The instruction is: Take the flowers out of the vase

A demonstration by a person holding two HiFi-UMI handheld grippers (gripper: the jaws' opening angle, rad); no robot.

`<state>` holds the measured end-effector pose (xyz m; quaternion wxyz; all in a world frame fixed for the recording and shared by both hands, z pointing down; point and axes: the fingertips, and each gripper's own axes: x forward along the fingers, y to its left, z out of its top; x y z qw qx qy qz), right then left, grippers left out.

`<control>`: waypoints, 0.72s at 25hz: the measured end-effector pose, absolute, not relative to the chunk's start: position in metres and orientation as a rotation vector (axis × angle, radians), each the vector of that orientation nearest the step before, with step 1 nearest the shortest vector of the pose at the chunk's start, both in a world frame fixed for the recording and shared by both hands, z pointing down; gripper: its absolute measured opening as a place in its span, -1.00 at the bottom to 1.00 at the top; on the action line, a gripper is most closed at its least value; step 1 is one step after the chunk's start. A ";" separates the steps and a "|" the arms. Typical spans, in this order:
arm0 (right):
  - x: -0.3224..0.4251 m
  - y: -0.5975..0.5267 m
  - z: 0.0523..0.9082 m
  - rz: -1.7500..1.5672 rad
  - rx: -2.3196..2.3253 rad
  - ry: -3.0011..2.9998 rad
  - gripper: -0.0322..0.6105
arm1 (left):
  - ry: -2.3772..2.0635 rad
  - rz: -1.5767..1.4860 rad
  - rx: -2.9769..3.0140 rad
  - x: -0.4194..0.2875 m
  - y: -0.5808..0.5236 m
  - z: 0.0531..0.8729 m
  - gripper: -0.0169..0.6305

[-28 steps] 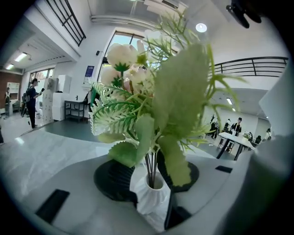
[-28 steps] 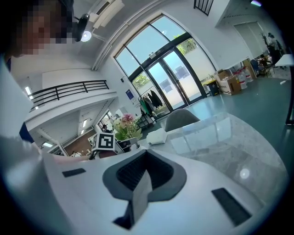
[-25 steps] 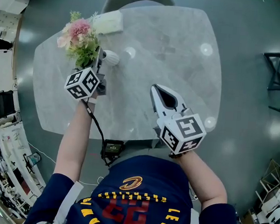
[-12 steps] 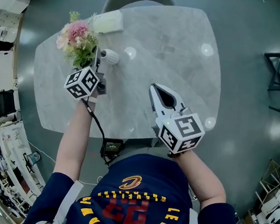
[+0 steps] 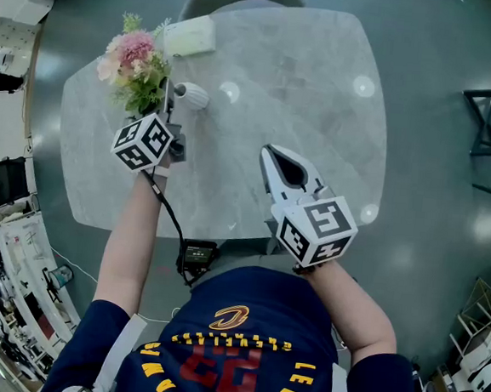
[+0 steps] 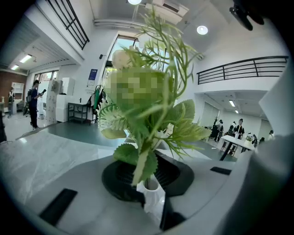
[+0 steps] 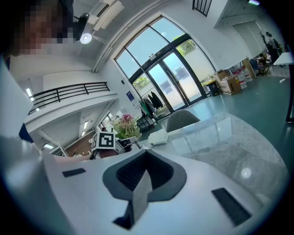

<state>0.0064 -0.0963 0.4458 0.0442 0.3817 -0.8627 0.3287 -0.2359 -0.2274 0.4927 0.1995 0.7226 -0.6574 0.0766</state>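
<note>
My left claw (image 6: 154, 204) has just been closing, and its pads now press on the ribbed white neck of the vase (image 5: 192, 97) from both sides. The gap between them is narrow, with the neck pinched in it. The flowers (image 5: 136, 63) are in the vase: green stems and toothed leaves rise straight out of its mouth, right in front of my left claw, with the pink and cream heads above them. The vase stands on the desk (image 5: 306, 94) near its far left corner. A flat white thing (image 5: 189, 36) lies just beyond it, at the desk's far edge; I cannot tell what it is.

My right claw (image 7: 138, 197) is closed with nothing in it — pads together, only bare desk ahead of them. It hangs over the near middle of the desk, well apart from the vase and flowers, pointing toward the far side. From there the flowers and my left claw's marker cube show off to the left.
</note>
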 end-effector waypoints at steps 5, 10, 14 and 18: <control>0.010 -0.095 0.448 1.008 1.170 -2.633 -0.89 | -1.845 0.200 2.016 -0.234 -0.226 0.491 -0.77; 0.009 -0.097 0.448 1.010 1.170 -2.631 -0.89 | -1.858 0.184 2.009 -0.239 -0.228 0.486 -0.77; 0.010 -0.096 0.449 1.021 1.168 -2.632 -0.89 | -1.873 0.167 2.015 -0.239 -0.229 0.478 -0.77; 0.009 -0.097 0.446 1.022 1.163 -2.633 -0.89 | -1.900 0.135 2.013 -0.241 -0.227 0.467 -0.77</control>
